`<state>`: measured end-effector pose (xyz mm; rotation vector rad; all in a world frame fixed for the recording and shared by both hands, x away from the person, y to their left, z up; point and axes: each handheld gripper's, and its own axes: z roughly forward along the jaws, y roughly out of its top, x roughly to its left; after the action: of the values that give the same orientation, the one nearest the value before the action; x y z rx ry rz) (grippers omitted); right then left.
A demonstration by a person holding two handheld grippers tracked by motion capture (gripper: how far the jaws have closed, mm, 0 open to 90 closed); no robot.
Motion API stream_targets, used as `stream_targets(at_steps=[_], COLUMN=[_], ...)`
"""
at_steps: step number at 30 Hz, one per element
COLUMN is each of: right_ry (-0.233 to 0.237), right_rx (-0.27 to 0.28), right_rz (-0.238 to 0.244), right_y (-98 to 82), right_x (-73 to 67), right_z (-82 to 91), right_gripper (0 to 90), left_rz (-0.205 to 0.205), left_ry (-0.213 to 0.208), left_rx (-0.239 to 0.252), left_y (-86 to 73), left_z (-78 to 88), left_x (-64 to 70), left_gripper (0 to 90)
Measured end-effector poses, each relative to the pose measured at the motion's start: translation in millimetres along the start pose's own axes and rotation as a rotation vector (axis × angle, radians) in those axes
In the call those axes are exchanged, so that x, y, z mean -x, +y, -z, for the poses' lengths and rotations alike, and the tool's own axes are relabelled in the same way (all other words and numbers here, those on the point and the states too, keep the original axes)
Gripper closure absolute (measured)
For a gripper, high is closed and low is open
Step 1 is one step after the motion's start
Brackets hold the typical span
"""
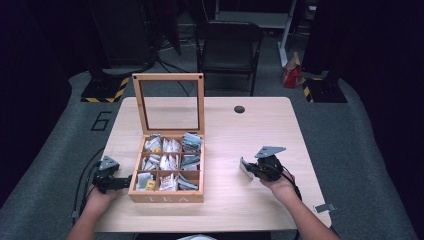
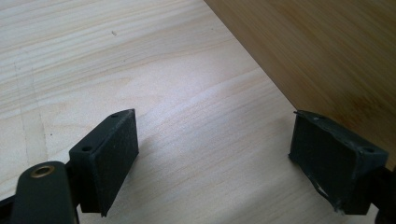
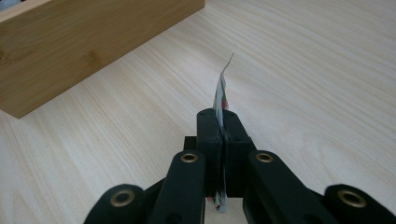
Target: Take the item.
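Note:
A wooden tea box (image 1: 167, 195) marked TEA stands open on the table, its glass lid (image 1: 168, 102) upright, its compartments holding several tea packets (image 1: 170, 162). My left gripper (image 1: 122, 181) rests on the table against the box's left side, open and empty; its pads (image 2: 114, 151) stand wide apart beside the box wall (image 2: 327, 51). My right gripper (image 1: 250, 170) is to the right of the box, shut on a thin tea packet (image 3: 220, 95) that sticks up edge-on between the jaws. The same packet (image 1: 245, 166) points toward the box.
The pale wooden table (image 1: 250, 130) has a dark round hole (image 1: 239, 109) near its far edge. A metal clip (image 1: 324, 207) lies at the near right corner. A black chair (image 1: 227, 47) and stand bases sit beyond the table.

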<state>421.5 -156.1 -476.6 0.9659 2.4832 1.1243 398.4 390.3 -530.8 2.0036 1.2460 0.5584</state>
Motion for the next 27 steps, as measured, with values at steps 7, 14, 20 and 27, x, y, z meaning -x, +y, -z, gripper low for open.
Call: stream_targets(at_steps=[7,14,20,27], right_ry=[0.001,0.017,0.039,0.063], right_rx=[0.007,0.01,0.016,0.023], right_rz=[-0.006,-0.013,-0.021,-0.038], right_y=[-2.0,-3.8,-4.4,-3.0], right_x=[-3.9,-9.2,-14.3,-21.8], right_z=[-1.0,-3.1,-6.3,-7.8], right_gripper=[86.3,82.6,79.2,67.0], left_rz=[-0.005,-0.005,-0.005,-0.005], left_ry=[0.003,0.002,0.003,0.003], left_rx=[-0.003,-0.003,-0.003,-0.004], left_y=[0.1,0.1,0.1,0.1], left_z=[0.3,0.4,0.4,0.4], left_x=[-0.2,-0.2,-0.2,-0.2], left_gripper=[15.1,15.1,15.1,15.1])
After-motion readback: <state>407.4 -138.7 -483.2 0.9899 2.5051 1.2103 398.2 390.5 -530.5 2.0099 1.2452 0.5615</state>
